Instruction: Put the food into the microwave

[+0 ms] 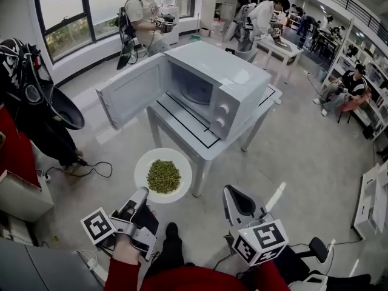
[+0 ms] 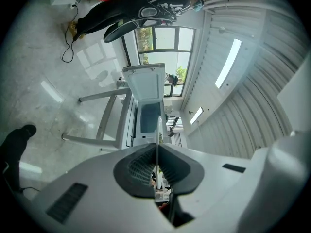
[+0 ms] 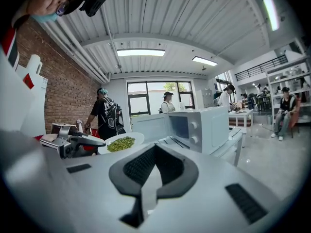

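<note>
Two pads of the left gripper (image 2: 157, 148) pinch the near rim of a white plate (image 1: 145, 162), which shows edge-on between them. Green food (image 1: 163, 176) lies heaped on the plate, which is held in the air just short of the white table (image 1: 185, 126). On that table stands the microwave (image 1: 242, 83), its door (image 1: 130, 93) swung wide to the left. Further right, the right gripper (image 3: 154, 152) has its jaws pressed together on nothing.

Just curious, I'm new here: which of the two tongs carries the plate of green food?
The left tongs, clamped on the near rim of the white plate; the right tongs beside them hold nothing.
</note>
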